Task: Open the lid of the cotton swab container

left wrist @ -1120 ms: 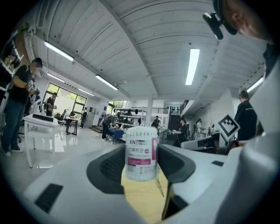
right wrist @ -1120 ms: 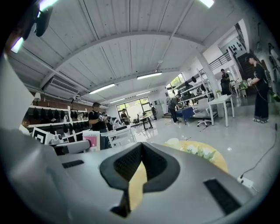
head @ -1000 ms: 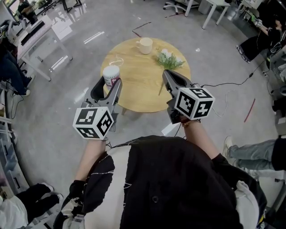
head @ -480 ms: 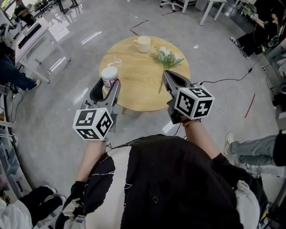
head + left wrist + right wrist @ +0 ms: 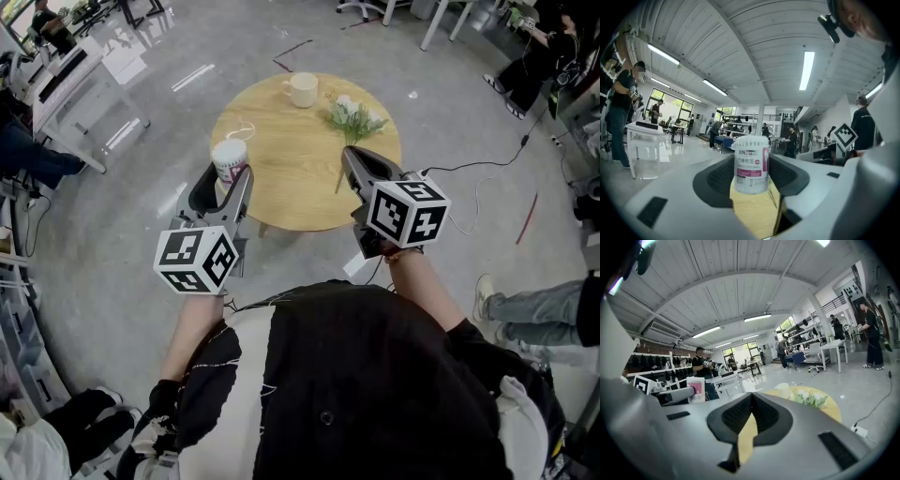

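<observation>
Nearest in, the left claw (image 5: pixel 228 178) is gripping the cotton swab container (image 5: pixel 232 157). Its pads are pressing both sides, standing wide because the tub is filling the gap, right at the near-left edge of the desk (image 5: pixel 291 178). The right claw (image 5: pixel 347 155) is hovering over the desk's near-right part, jaws pressed together and carrying nothing. The lid is looking still on, so my read is this: the left should hold the tub upright and steady while the right crosses over, takes the lid's rim and lifts it gently, spilling no swabs. Toward the desk's far right a flower sprig (image 5: pixel 354 117) is lying, and a cream cup (image 5: pixel 303 91) is sitting at the far edge. Beyond the desk, glossy grey floor (image 5: pixel 122 234) is stretching out, a cable (image 5: pixel 487 161) is trailing right, and people are working around.
</observation>
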A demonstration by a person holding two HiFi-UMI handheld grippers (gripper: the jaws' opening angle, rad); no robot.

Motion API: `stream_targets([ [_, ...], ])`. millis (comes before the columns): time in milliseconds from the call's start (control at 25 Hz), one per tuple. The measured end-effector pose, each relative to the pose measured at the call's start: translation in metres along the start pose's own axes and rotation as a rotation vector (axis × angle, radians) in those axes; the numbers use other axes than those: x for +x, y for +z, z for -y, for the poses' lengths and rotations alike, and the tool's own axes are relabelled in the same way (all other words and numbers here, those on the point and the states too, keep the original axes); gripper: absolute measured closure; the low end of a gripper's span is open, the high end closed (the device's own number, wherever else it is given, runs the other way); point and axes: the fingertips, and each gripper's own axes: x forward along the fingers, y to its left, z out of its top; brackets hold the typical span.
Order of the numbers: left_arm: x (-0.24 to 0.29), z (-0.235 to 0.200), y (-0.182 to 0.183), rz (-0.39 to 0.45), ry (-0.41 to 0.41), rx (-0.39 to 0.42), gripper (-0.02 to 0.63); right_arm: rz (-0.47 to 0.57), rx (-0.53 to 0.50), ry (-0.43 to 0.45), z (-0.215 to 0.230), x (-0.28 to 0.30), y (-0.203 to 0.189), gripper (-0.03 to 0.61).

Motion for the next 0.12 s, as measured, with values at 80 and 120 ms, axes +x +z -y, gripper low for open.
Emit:
stream_targets([
  [80, -0.0009, -0.0008, -0.0006, -0.002, 0.002, -0.001, 0.371, -0.007, 0.000, 0.002, -0.0006, 0.0006, -0.0019, 0.575],
  [120, -0.0014, -0.0014, -0.0010, -0.003, 0.003, -0.002, 0.371, -0.011, 0.000, 0.003, -0.0010, 0.0010, -0.0029, 0.575],
])
